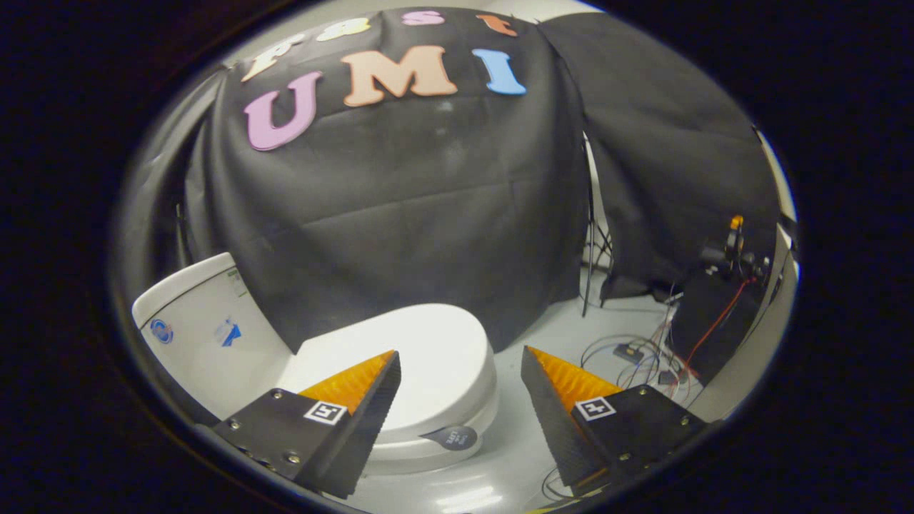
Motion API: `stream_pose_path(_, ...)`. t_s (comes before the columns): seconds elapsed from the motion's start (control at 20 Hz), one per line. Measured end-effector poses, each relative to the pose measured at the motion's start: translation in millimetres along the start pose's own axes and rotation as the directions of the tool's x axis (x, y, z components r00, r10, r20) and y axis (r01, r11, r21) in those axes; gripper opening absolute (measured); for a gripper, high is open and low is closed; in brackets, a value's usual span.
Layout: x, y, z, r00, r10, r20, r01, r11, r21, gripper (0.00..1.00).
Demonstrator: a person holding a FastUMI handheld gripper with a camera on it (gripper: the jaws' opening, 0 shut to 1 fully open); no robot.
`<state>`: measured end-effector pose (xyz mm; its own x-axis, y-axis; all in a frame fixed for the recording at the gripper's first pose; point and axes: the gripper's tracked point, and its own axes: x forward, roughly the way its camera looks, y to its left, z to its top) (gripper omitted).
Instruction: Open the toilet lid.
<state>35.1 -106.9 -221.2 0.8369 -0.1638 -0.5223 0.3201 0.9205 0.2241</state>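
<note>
— Jaws: how are they set?
— Spread wide, with nothing held. The gripper (460, 360) is poised above and in front of the toilet, one finger seen over the near-left part of the toilet lid (421, 357), the other over bare floor (514, 457) off the bowl's right side.

— And the lid?
— Down flat on the bowl, fully closed. A small dark tab (451, 437) is seen sticking out at the lid's front edge, just below the rim, between the two fingers and a little nearer the left one. No contact is made with it yet.

— So what is judged done?
— Nothing of the opening itself; only an approach. Lowering, catching the front edge or tab, and swinging the lid up toward the tank (193, 321) are all left.

— Room to move?
— The front and right of the bowl are bounded by open floor, so a descent looks unhindered. Behind the lid, the cloth wall hangs close, draped by the tank; the lid's upswing is likely to end near it. Farther right, loose cables (628, 350) and a dark box (710, 325) are kept well apart from the toilet.
</note>
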Motion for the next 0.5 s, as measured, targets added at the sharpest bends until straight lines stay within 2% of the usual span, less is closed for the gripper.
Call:
stream_pose_path(0.15,13,-11,-36,0.993,0.000,-0.122,0.012,0.995,0.096,1.00)
stream_pose_path(0.3,20,-21,-75,0.968,0.023,-0.249,0.026,0.981,0.191,0.99)
stream_pose_path(0.4,26,-17,-102,0.942,0.071,-0.328,0.029,0.956,0.293,0.99)
stream_pose_path(0.5,30,-8,-126,0.906,0.153,-0.395,0.020,0.916,0.401,0.99)
